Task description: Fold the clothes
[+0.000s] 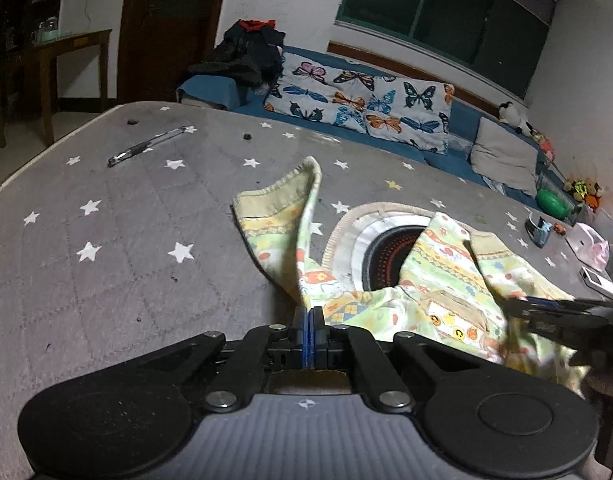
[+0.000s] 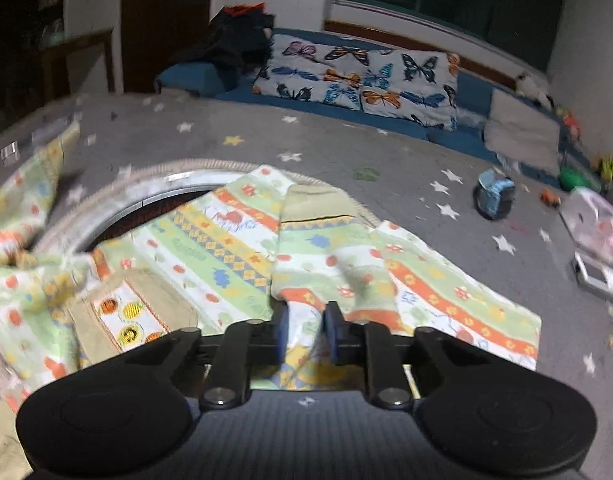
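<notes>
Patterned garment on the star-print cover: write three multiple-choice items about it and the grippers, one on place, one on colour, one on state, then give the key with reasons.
1. Where does the pen lie relative to the patterned garment in the left wrist view?
A. Far left of it, on the star-print cover
B. On top of it
C. Under its sleeve

2. What colour is the star-print cover?
A. Red
B. Grey
C. Yellow

3. How does the left gripper stand?
A. Wide open above the cloth
B. Shut on a pinch of the garment
C. Shut on the pen

Key: A, the pen rests alone on the cover, up and left, clear of the cloth; B, the cover is grey with mostly white stars; B, the blue pads meet with fabric rising from between them.
</notes>
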{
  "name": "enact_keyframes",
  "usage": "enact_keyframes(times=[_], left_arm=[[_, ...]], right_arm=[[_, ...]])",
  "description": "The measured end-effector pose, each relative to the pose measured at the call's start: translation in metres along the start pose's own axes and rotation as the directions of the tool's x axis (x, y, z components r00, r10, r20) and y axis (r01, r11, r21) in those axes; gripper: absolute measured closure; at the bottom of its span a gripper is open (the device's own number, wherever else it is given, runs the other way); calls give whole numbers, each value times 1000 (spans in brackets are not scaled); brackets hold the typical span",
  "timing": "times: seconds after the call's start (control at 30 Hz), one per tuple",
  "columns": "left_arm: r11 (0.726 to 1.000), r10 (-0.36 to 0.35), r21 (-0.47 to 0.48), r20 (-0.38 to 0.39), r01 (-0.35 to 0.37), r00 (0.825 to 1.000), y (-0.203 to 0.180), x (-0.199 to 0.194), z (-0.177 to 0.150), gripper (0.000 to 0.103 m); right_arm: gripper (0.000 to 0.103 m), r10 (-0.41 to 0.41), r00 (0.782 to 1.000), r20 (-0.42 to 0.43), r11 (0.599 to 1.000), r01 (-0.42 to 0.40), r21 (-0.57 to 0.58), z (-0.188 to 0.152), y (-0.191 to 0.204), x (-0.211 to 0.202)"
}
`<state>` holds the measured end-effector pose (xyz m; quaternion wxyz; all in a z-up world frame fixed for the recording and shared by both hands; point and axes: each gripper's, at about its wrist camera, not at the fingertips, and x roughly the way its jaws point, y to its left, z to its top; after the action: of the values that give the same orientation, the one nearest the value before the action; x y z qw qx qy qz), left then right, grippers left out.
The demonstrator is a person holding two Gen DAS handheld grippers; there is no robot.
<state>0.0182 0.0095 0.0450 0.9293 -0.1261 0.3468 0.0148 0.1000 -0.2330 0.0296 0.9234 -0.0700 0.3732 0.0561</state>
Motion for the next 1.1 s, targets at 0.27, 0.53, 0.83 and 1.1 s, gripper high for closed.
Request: enact_keyframes(times=[0.27,0.53,0.83,1.1], left_arm=[[1000,1,-22,29,0,1000,6,-15,0,102],[999,13,-32,41,-12,999,16,-44,-15,102],[998,54,-39,46,-52,997,34,-81,-40,103],[999,9,-34,29,-8,1000,35,-90,-37,100]], right_arm=[[99,-20,994,106,994,8,106,-12,-45,-60],[99,-71,984,161,969,30,245,-50,-99,-122],[99,-132,983,128,910,69,410,-115,-145,-162],[96,-168,985,26,855,133,501,-165,-162,-167]])
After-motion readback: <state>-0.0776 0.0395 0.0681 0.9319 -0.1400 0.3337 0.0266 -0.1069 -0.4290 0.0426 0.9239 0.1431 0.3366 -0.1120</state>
